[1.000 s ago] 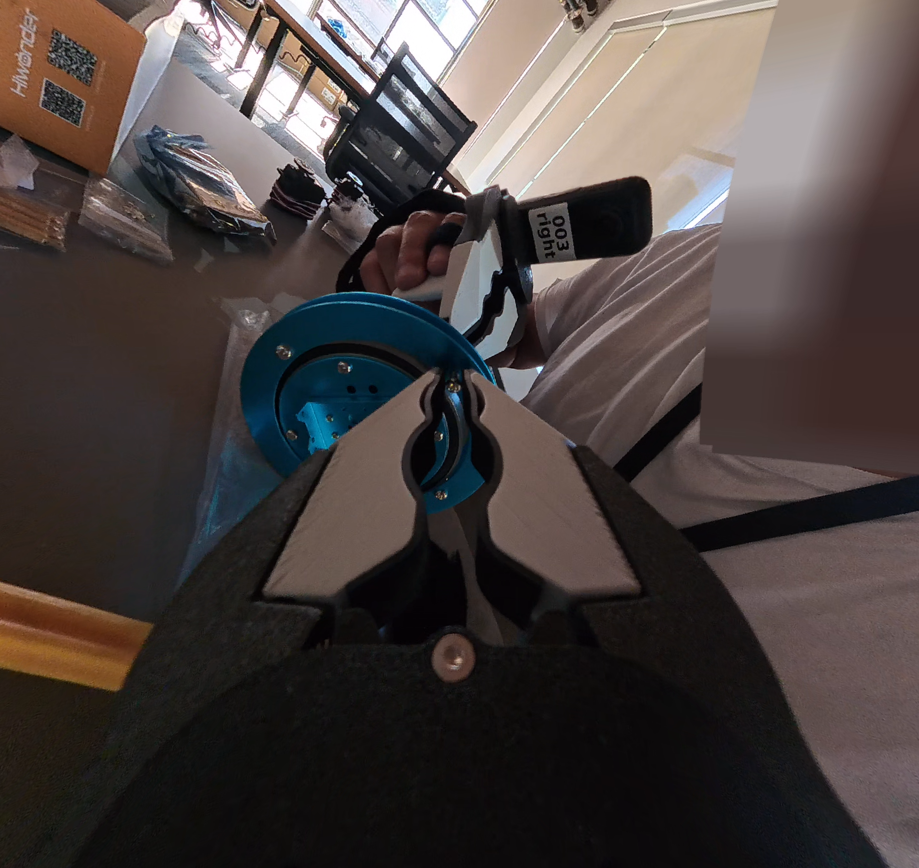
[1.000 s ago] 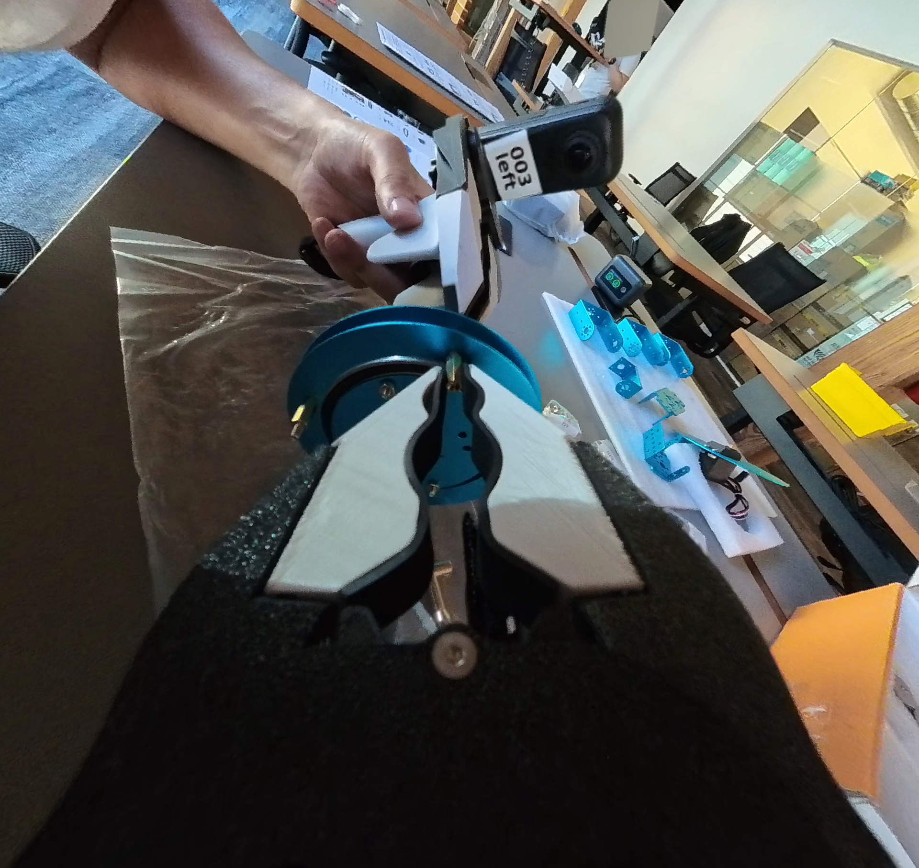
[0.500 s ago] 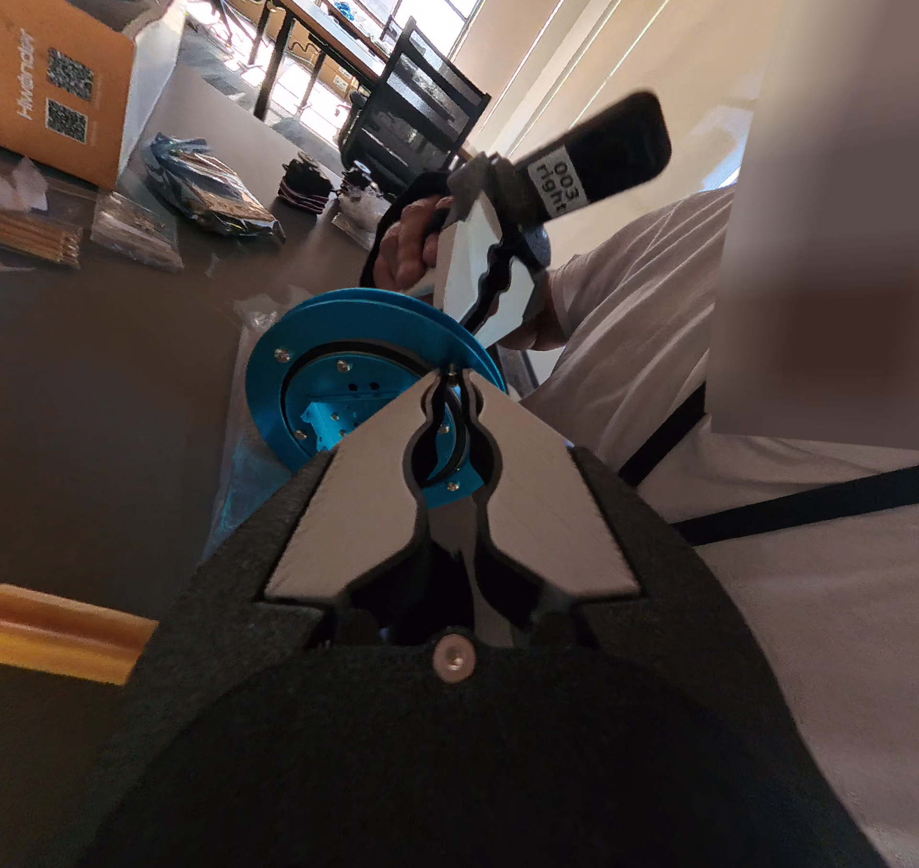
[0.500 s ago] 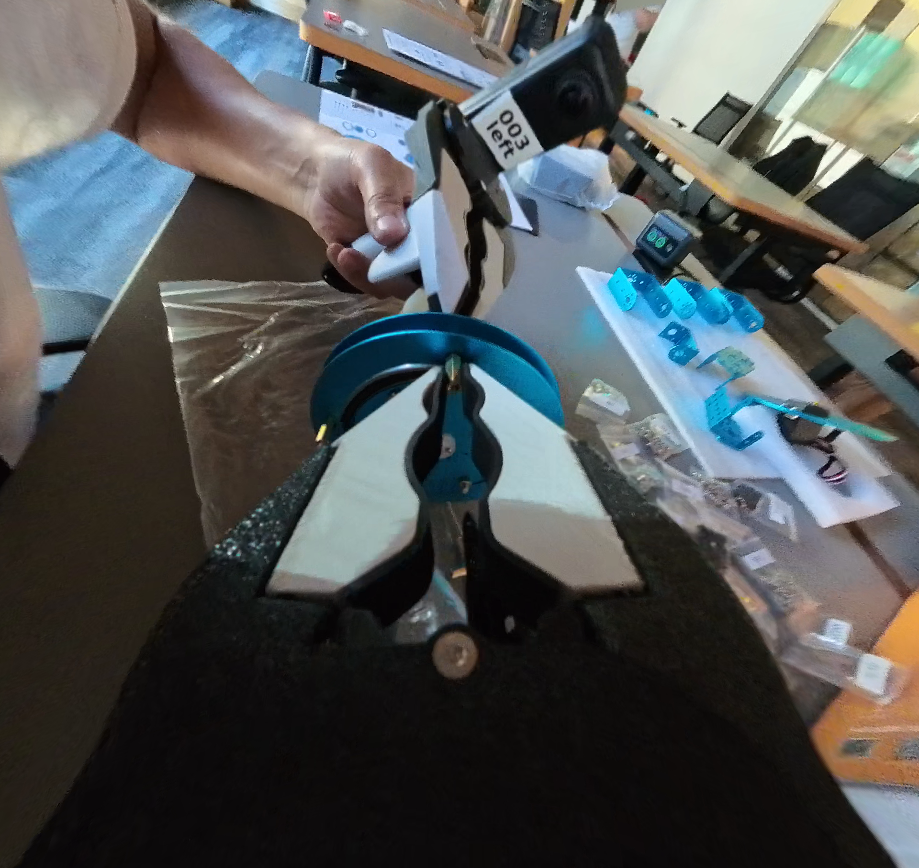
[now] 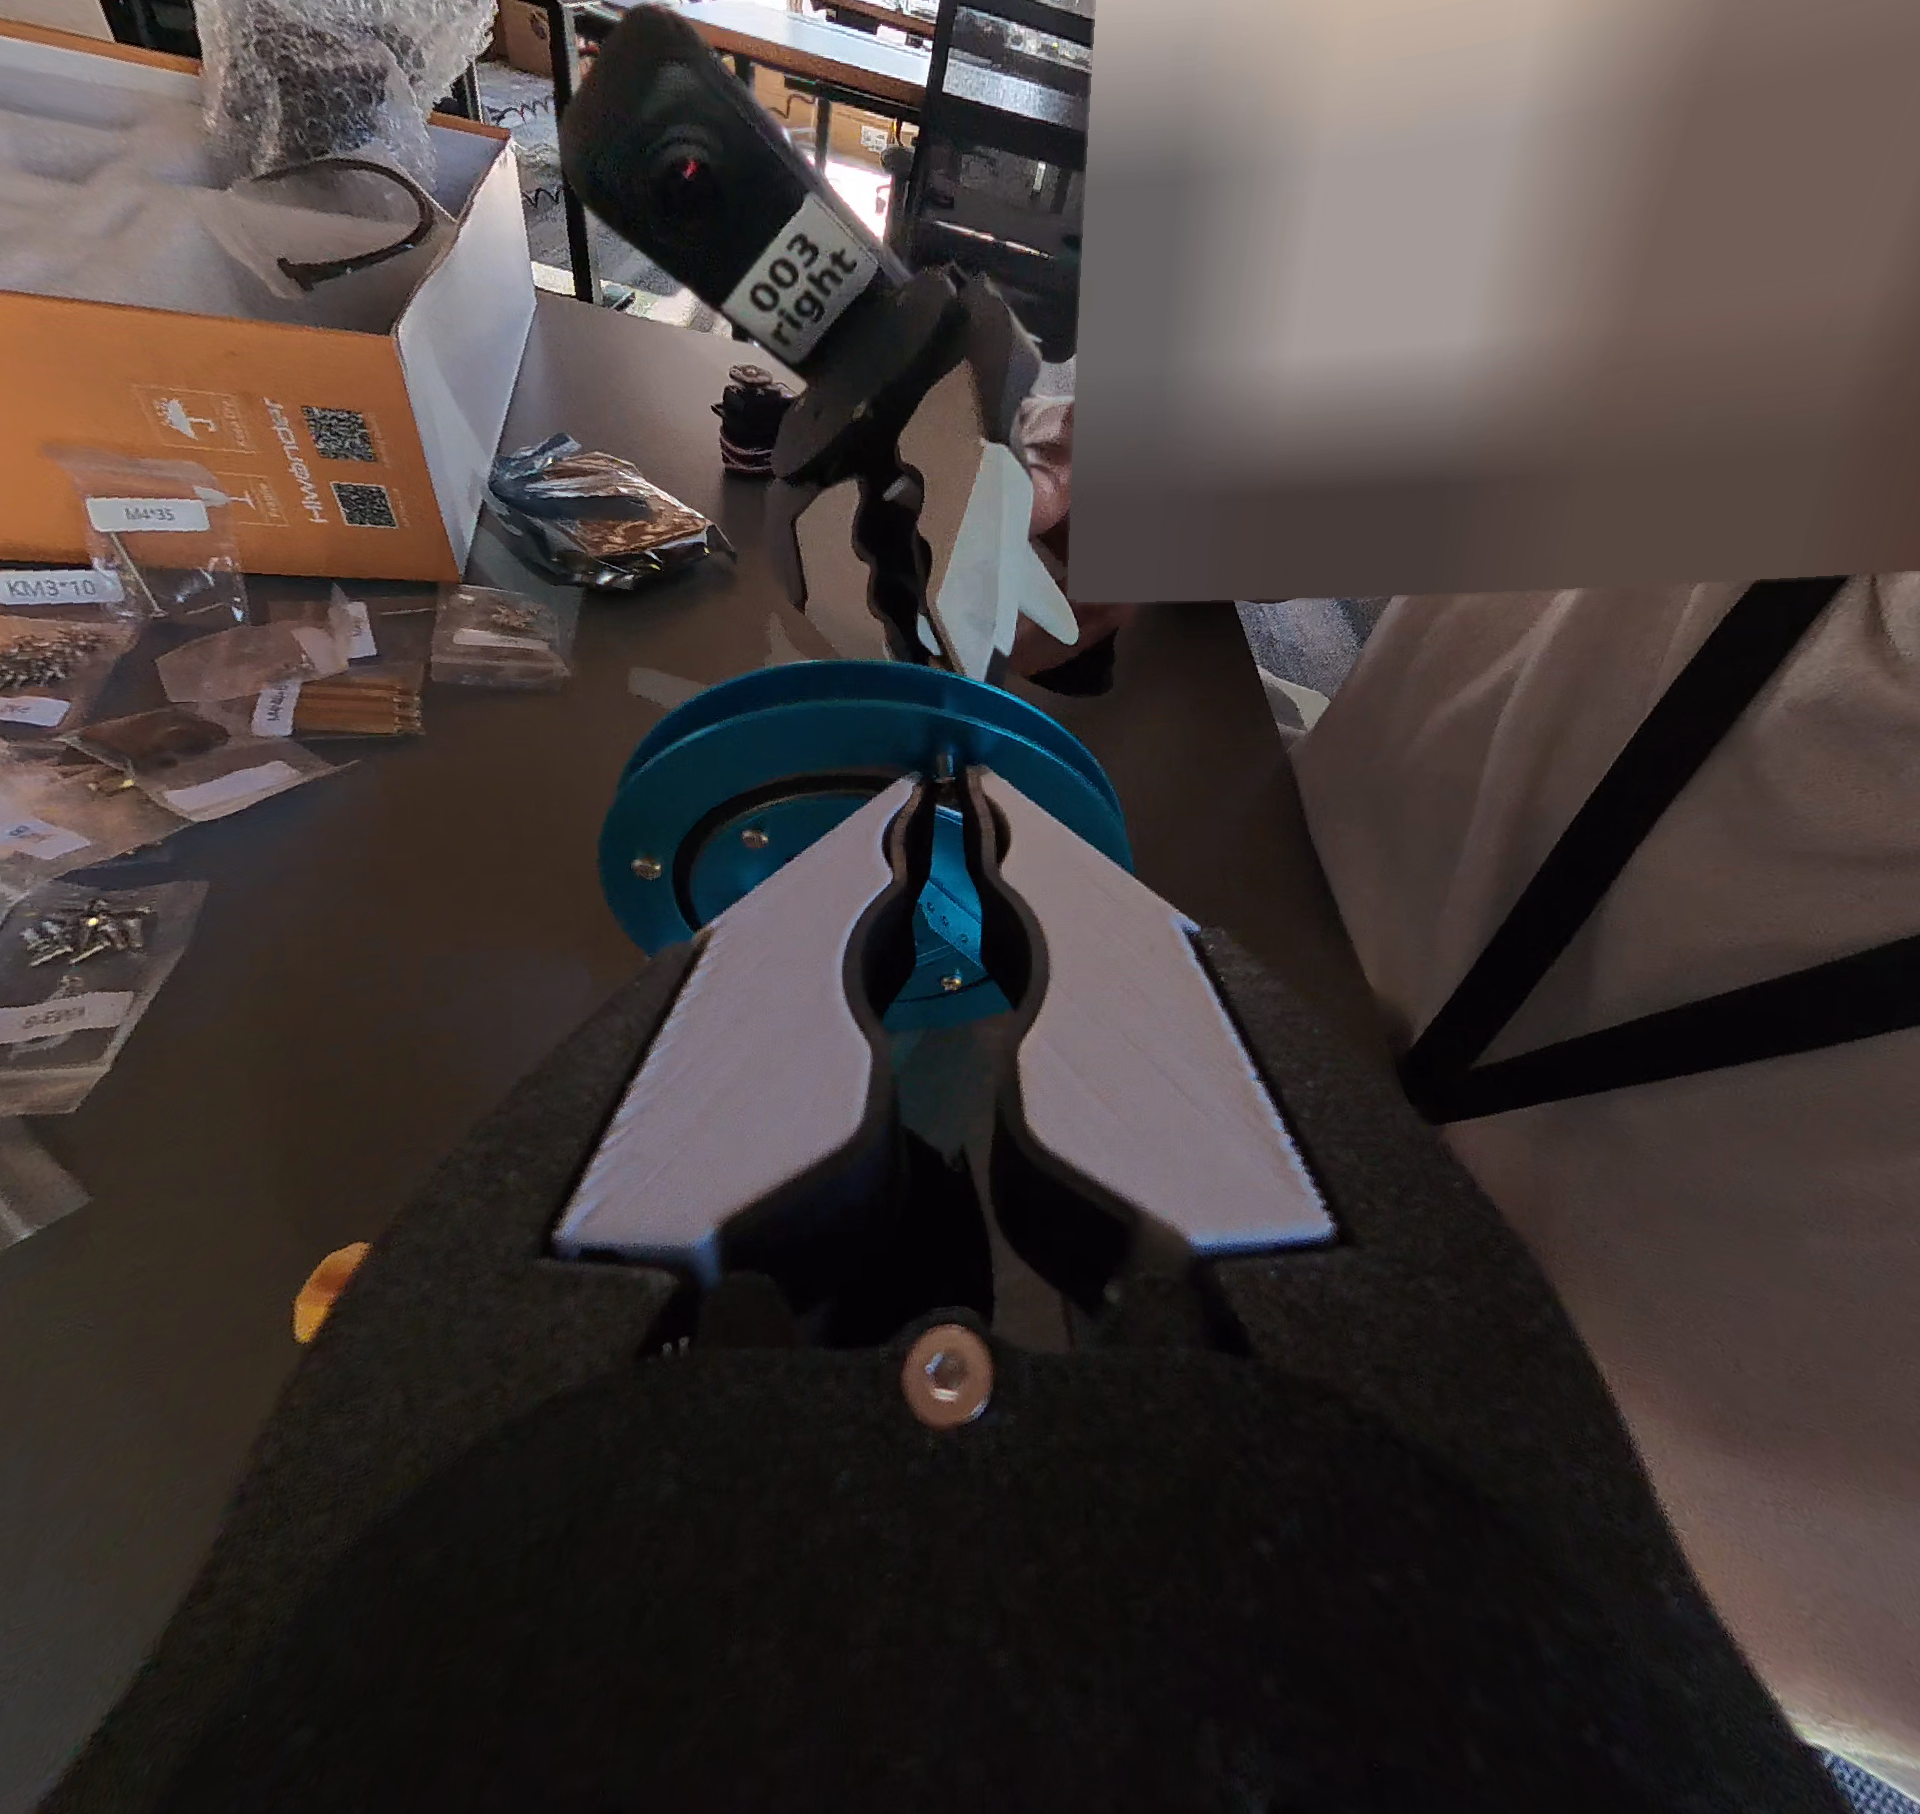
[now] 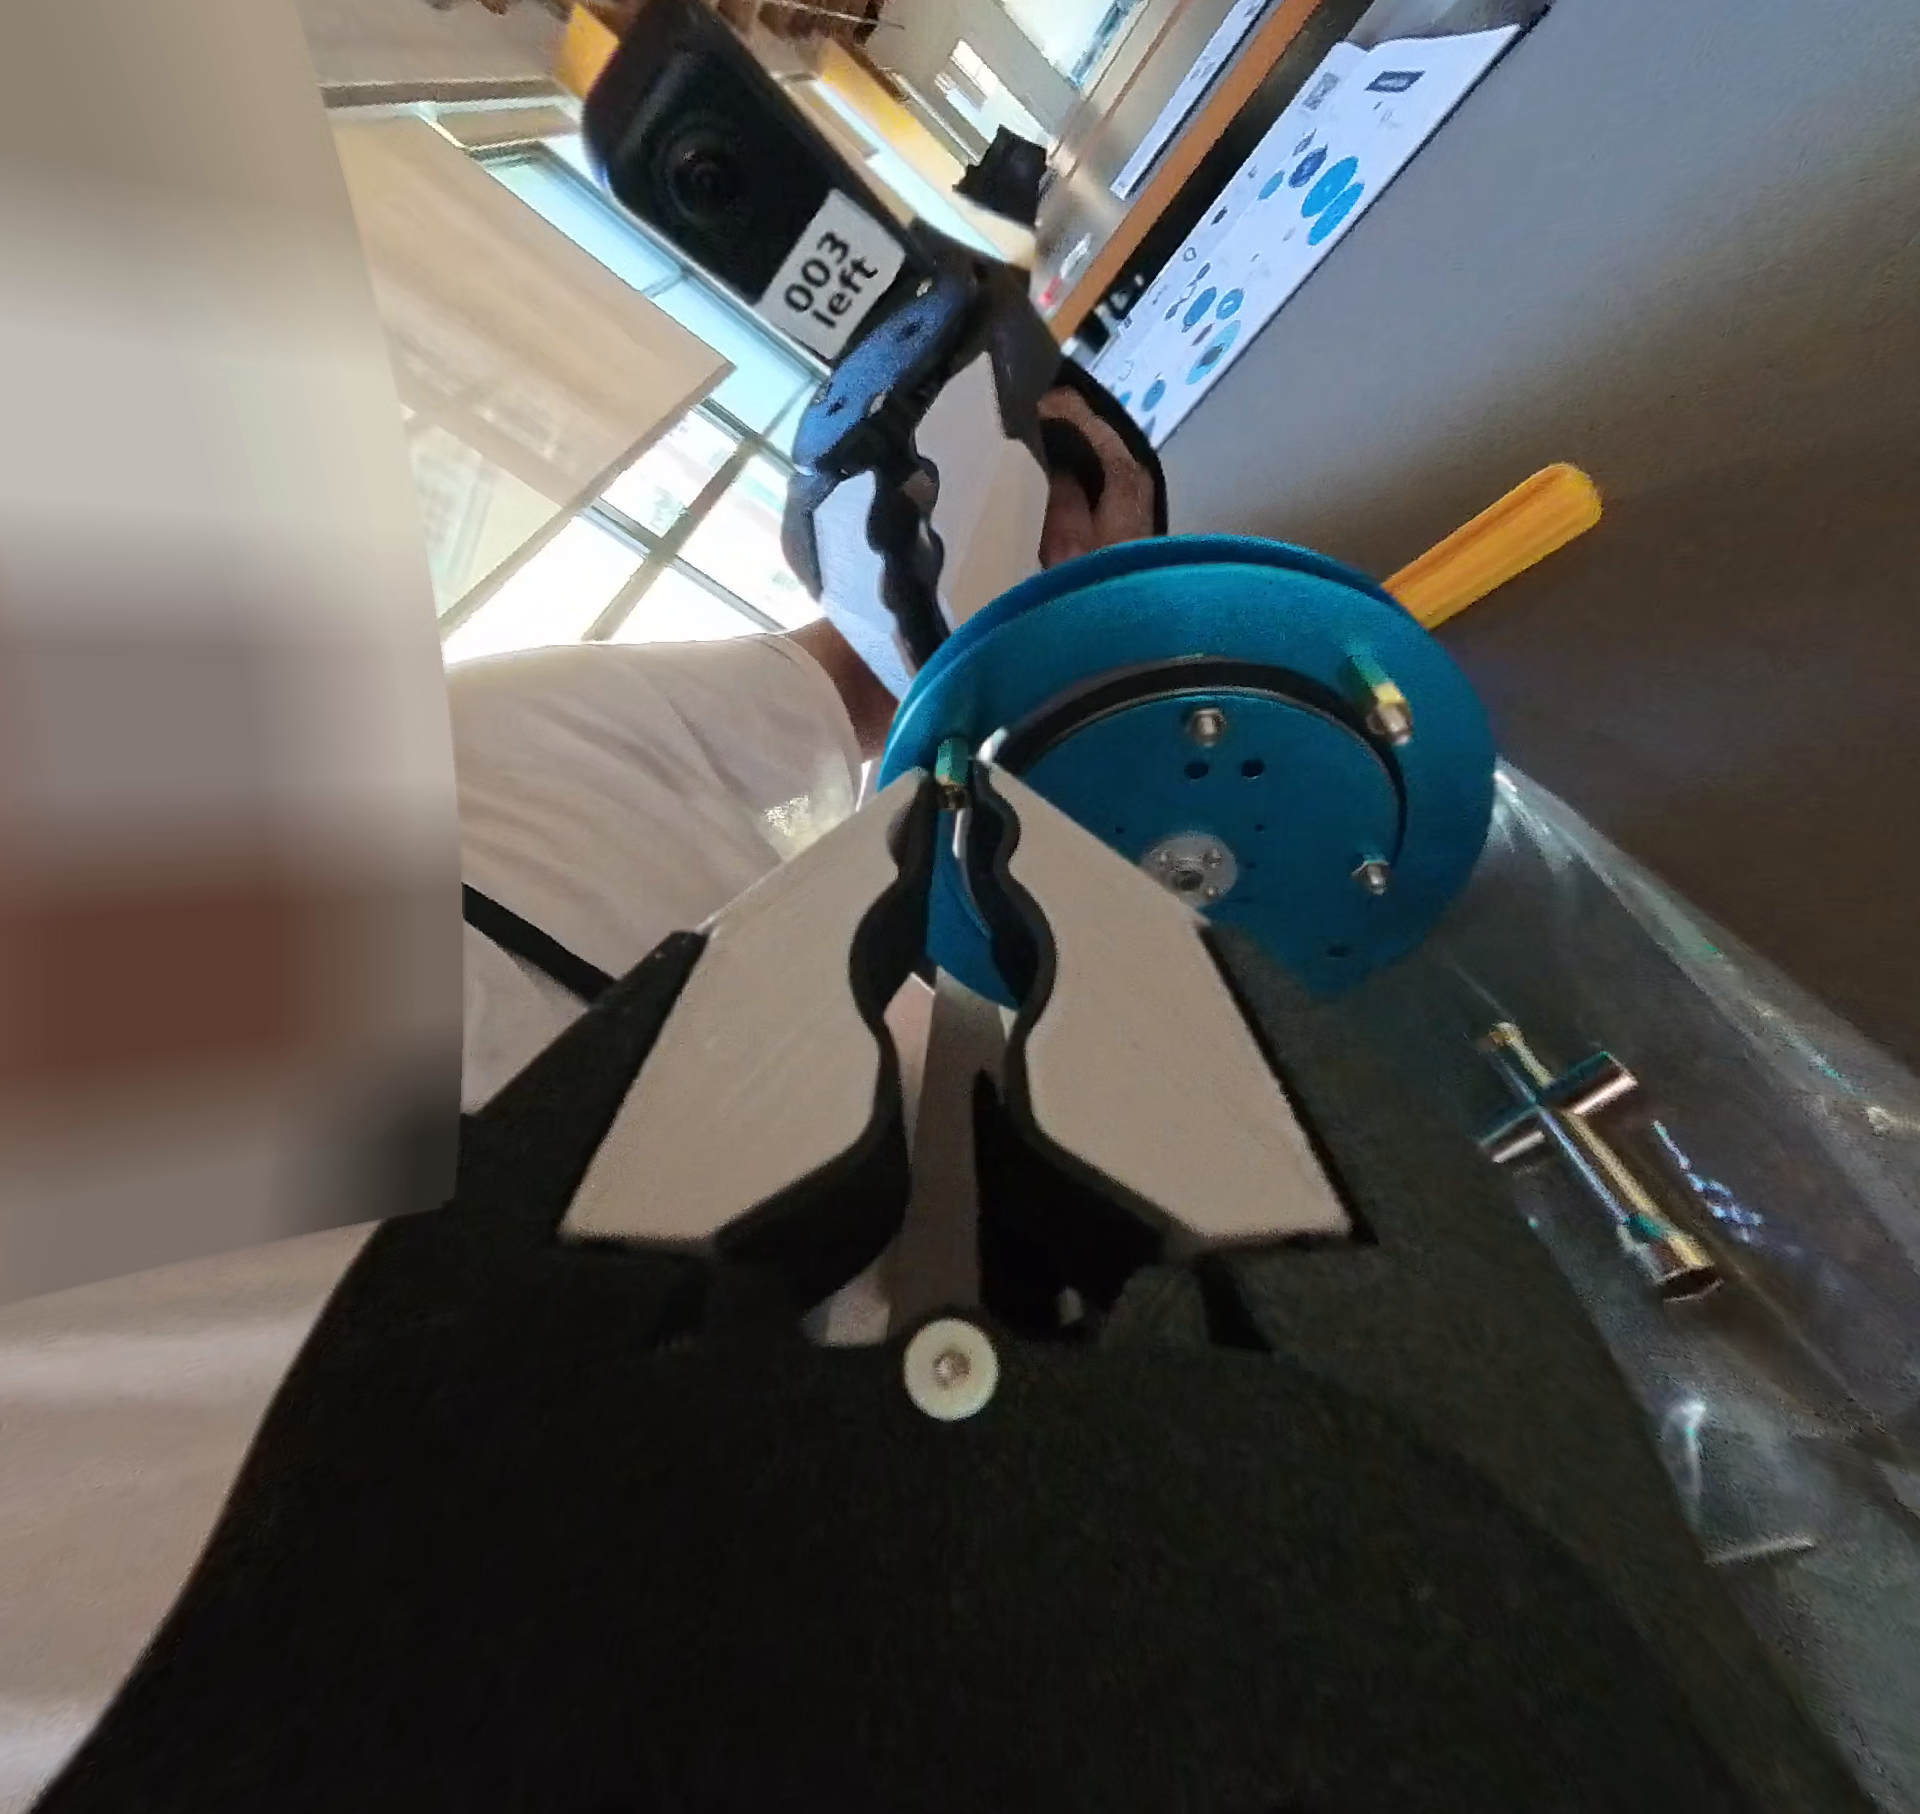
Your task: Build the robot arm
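- While both grippers meet over the dark table, each pinches the same blue metal wheel from an opposite side, holding it above the tabletop.
- The left gripper has its white fingers nearly together, the tips clamped on a small stud at the wheel's rim.
- The right gripper is likewise drawn narrow, its tips nipping a small brass-and-green standoff on the rim of the wheel.
- In the right wrist view the wheel's flat face shows an inner blue disc with screws, a silver hub and a dark curved slot.
- In the left wrist view the right gripper stands just behind the wheel, tilted, with a black camera on top bearing a white label.
- A clear plastic bag lies on the table below the wheel, and a silver cross-shaped socket wrench rests on it.
- An orange tool handle lies on the table beyond the wheel.
- To the left sit an open orange and white cardboard box, bubble wrap over it, and small clear bags of screws.
- A person's light shirt, crossed by black straps, fills the right side.
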Motion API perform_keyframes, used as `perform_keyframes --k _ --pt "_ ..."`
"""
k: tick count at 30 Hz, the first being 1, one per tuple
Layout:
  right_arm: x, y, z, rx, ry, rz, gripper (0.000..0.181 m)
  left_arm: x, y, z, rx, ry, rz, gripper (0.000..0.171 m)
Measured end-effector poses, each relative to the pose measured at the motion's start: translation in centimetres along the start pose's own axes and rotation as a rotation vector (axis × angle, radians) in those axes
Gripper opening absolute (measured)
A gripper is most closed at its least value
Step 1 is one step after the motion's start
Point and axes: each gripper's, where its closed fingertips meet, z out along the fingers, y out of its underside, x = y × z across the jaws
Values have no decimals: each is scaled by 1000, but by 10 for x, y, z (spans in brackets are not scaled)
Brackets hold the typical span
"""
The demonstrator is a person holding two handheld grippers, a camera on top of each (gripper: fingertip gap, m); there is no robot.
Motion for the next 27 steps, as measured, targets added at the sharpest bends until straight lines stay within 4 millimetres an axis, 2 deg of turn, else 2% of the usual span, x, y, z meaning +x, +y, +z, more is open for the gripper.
perform_keyframes --k 3,6,9,12,15,21,23,27 --pt "0 1 0 -18 16 -112 6 0 0 0 5 4 -14 4" --pt "8 1 -2 -48 163 -424 14 1 0 0 14 22 -47 4" --pt "7 1 -5 -83 266 -742 13 0 0 0 22 32 -83 4" --pt "4 0 -5 -89 328 -912 11 1 0 1 32 50 -113 4" --pt "0 -1 -3 -66 325 -944 7 2 0 3 39 58 -114 4" --pt "2 -1 -3 -56 280 -848 5 1 1 -1 26 69 -48 6" --pt "1 -1 -2 -50 255 -837 5 -8 2 -7 18 30 31 21" --pt "3 -3 -6 -44 222 -781 5 -20 0 -20 47 28 76 26"
